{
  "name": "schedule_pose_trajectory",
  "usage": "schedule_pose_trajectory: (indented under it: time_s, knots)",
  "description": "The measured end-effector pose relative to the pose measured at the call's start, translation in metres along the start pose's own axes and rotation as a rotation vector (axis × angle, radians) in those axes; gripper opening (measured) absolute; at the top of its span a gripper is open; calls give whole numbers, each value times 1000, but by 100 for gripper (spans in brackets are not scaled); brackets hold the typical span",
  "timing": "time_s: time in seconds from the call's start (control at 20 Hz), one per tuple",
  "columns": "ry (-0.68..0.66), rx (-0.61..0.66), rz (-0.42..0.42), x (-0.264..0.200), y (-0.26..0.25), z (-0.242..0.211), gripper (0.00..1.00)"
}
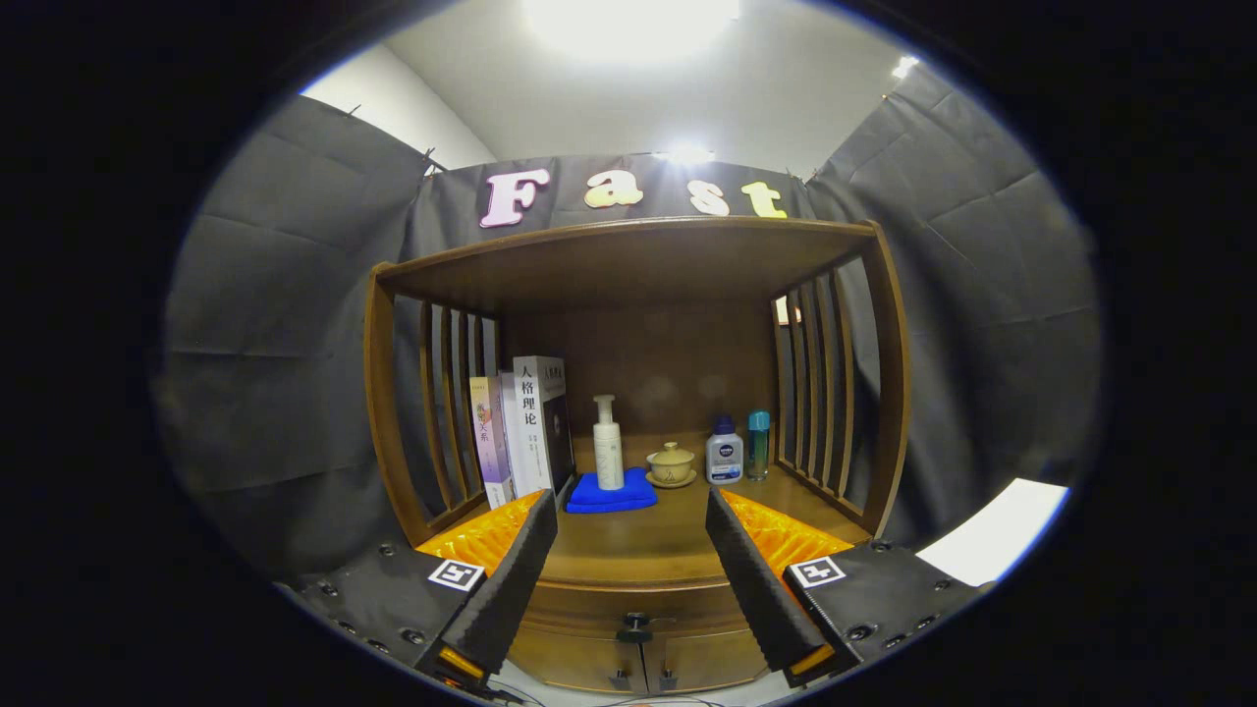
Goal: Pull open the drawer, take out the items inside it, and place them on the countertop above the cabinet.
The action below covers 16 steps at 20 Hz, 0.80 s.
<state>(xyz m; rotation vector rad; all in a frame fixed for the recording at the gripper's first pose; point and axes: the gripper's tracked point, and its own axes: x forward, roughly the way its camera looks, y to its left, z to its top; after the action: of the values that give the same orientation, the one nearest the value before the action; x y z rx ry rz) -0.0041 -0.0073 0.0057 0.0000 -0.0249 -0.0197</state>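
Brown wooden cabinet (628,265) with a dark-knobbed drawer (636,607); a blue folded cloth (611,494) bears a white pump bottle (608,447). Beige lidded cup (672,463), white bottle with blue cap (725,454), teal-capped tube (758,444). White and lilac books (520,427); gripper (630,579) fingers spread apart, carrying black-and-white square markers.

I see the wooden drawer (636,601) shut at six o'clock, its dark knob (635,622) centred, directly under the brown countertop (643,540) at the cabinet's (628,663) top.
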Motion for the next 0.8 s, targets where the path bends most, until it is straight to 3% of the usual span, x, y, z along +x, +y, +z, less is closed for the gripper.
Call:
schedule_pose_trajectory:
  time_s: [0.35, 0.6, 0.8]
  knots:
    - [-31, -41, -2, 18, 17, -20, 97]
    - [51, -7, 0, 51, 21, -64, 97]
    - [123, -50, 5, 74, 19, -105, 97]
